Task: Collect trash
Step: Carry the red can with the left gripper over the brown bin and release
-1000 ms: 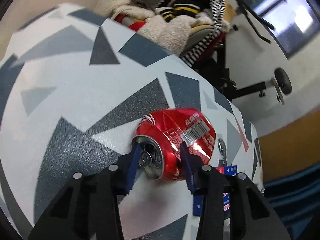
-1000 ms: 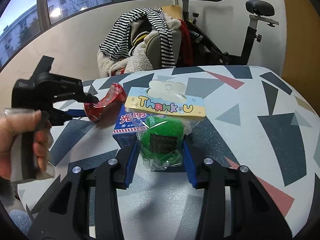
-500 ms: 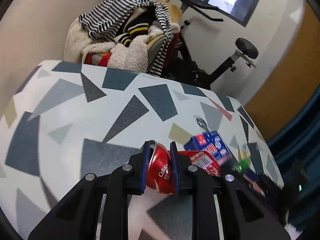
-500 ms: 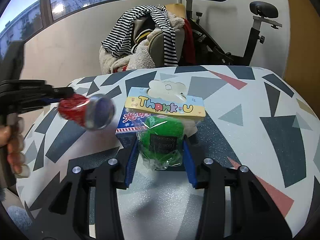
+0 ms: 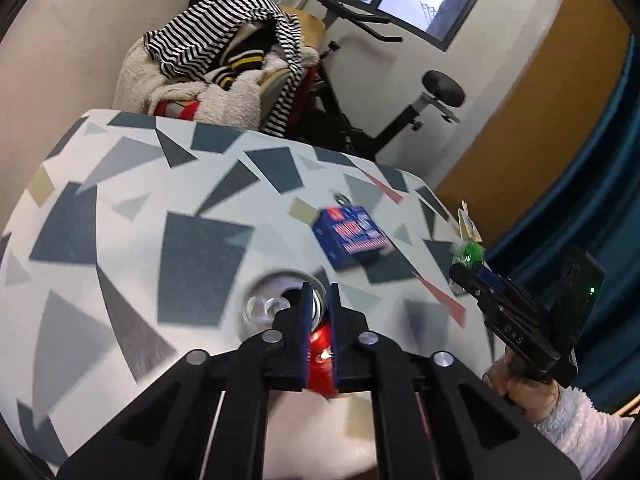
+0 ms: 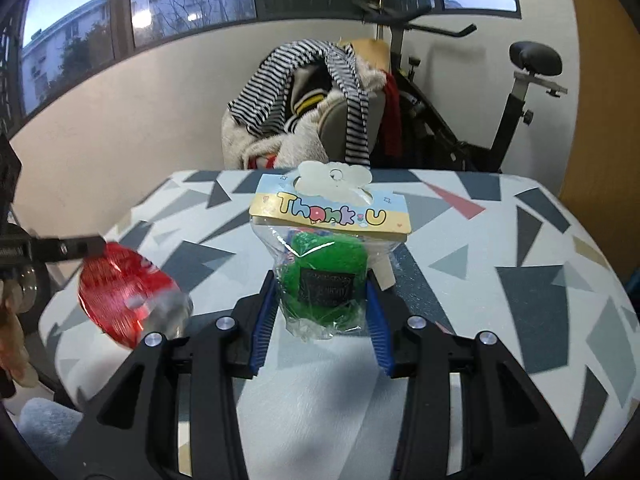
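Note:
My left gripper [image 5: 319, 290] is shut on a crushed red soda can [image 5: 280, 308] and holds it above the patterned table [image 5: 132, 208], silver top facing me. The can also shows in the right wrist view [image 6: 124, 292], hanging from the left gripper's fingers [image 6: 80, 246] at the table's left edge. My right gripper [image 6: 320, 304] is shut on a clear plastic packet with a green item and a "Thank U" card [image 6: 326, 248], lifted above the table. That packet [image 5: 468, 250] shows at the right in the left wrist view.
A blue box [image 5: 352, 234] lies on the table with a small metal ring [image 5: 342, 200] behind it. A chair piled with striped and fleece clothes [image 6: 312, 108] and an exercise bike [image 6: 500, 92] stand behind the table. An orange wall [image 5: 540, 120] is at right.
My left gripper closed tighter on the can, lifted it and swung it toward the table's near left edge. My right gripper raised the packet off the blue box.

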`<state>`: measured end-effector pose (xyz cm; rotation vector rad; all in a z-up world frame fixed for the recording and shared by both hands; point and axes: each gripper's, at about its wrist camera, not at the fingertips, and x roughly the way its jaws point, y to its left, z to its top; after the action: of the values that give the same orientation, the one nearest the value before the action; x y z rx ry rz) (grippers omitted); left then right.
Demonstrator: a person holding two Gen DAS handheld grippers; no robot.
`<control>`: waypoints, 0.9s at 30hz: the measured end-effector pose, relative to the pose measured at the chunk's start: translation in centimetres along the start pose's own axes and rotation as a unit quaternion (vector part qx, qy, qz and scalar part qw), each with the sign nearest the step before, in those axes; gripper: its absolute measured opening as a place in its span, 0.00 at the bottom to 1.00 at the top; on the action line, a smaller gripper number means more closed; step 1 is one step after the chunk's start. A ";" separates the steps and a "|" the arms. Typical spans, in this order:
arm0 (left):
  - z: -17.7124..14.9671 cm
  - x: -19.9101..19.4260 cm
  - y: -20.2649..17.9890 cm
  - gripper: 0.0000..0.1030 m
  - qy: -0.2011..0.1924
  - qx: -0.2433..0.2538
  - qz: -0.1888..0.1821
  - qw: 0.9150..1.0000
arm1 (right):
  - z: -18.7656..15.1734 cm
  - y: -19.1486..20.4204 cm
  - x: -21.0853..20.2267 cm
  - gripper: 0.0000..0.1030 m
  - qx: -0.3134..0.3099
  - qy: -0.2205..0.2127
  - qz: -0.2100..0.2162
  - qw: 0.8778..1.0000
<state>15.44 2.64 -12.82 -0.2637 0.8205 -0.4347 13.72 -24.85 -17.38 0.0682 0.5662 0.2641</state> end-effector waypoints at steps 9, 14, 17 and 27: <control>-4.9 -2.1 -1.1 0.07 0.011 -0.020 -0.022 0.999 | -1.2 1.5 -5.9 0.42 0.007 -0.001 -0.001 1.000; -6.8 -5.0 -3.2 0.07 -0.006 0.005 -0.034 0.999 | -2.4 2.3 -8.8 0.42 0.000 -0.010 0.002 1.000; -8.7 -6.2 -4.6 0.07 -0.008 0.028 -0.040 0.999 | -3.6 2.5 -10.3 0.42 -0.003 -0.014 0.008 1.000; -16.8 -5.6 -6.7 0.07 0.037 0.083 -0.038 0.995 | -6.8 3.6 -14.0 0.42 -0.015 -0.006 0.022 1.000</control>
<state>-2.40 -1.60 -17.66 -0.1264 0.8433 -0.5842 -2.14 -25.19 -15.36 0.0531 0.5496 0.3151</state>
